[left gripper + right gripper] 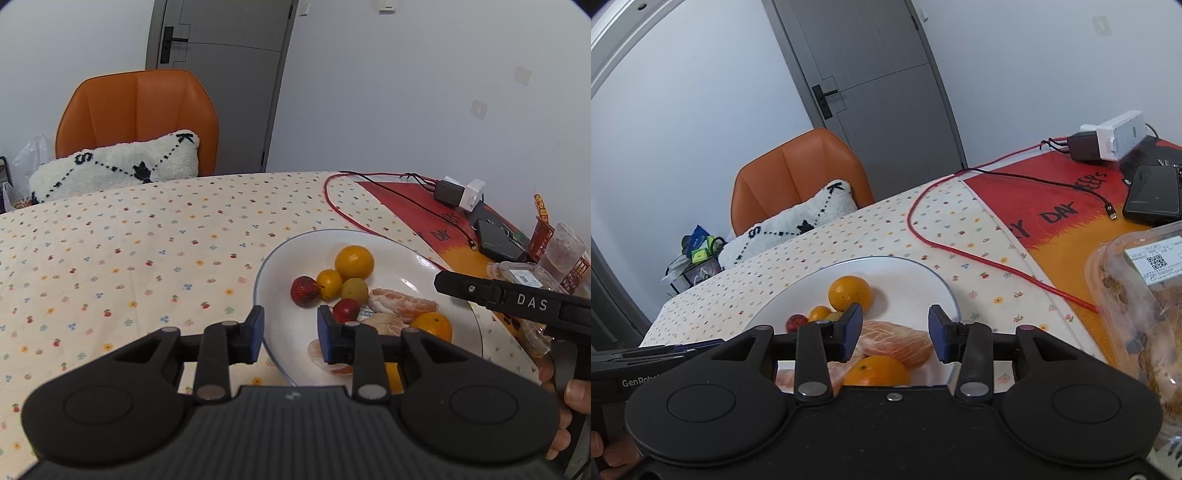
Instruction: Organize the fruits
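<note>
A white plate (436, 269) holds mixed fruit: a large orange (354, 262), a small yellow fruit (329, 283), a greenish one (354, 290), two red fruits (304, 291) and peeled citrus segments (402, 304). My left gripper (291, 334) hangs open over the plate's near left rim, empty. The right gripper (895, 330) is open above the plate's (912, 280) near side, straddling a peeled segment (897, 341) without touching it; an orange (877, 371) lies just below, another orange (849, 293) further back. The right tool's body (517, 301) reaches in from the right.
A floral tablecloth (129, 258) covers the table. A red cable (960, 251), charger (1108, 140), black phone (1152, 195) and clear plastic food box (1137, 291) sit to the right. An orange chair (136, 114) with a white cushion (114, 166) stands behind.
</note>
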`<action>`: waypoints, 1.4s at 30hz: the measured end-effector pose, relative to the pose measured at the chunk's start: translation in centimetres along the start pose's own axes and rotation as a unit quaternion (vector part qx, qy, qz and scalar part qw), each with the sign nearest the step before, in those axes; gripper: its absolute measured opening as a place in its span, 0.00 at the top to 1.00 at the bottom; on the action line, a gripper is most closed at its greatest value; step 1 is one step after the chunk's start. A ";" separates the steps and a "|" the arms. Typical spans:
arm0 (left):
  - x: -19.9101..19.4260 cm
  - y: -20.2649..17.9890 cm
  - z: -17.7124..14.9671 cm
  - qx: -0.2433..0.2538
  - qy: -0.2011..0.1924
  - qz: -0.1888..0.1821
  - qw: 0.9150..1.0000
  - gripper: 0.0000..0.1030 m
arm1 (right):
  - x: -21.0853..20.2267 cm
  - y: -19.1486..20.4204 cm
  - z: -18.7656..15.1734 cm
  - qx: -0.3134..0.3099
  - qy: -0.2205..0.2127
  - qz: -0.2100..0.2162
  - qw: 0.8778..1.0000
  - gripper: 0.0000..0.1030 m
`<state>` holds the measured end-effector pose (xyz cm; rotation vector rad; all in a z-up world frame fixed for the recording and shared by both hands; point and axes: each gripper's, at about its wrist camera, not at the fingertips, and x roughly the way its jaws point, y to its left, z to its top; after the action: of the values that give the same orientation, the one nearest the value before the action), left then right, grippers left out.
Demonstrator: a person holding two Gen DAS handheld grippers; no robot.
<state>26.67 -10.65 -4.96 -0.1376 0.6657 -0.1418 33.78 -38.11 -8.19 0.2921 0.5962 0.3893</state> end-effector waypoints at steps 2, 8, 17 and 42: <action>-0.7 0.1 -0.1 -0.003 -0.004 0.001 1.000 0.66 | -0.5 0.5 -0.1 -0.004 -0.003 0.001 1.000 0.57; -3.2 0.5 -0.5 -0.005 -0.022 0.009 1.000 0.56 | -1.9 1.7 -0.5 -0.010 -0.008 0.007 1.000 0.54; -6.1 0.9 -1.9 -0.009 -0.037 0.023 0.999 0.39 | -3.8 2.9 -1.7 -0.014 -0.013 0.013 1.000 0.47; -13.4 2.0 -4.5 -0.030 -0.064 0.041 0.997 0.13 | -9.7 6.9 -3.6 -0.049 -0.045 0.015 0.998 0.11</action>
<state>13.66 -6.68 -0.70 -0.1745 0.5477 -0.0333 22.46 -35.68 -3.74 0.2248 0.4828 0.4307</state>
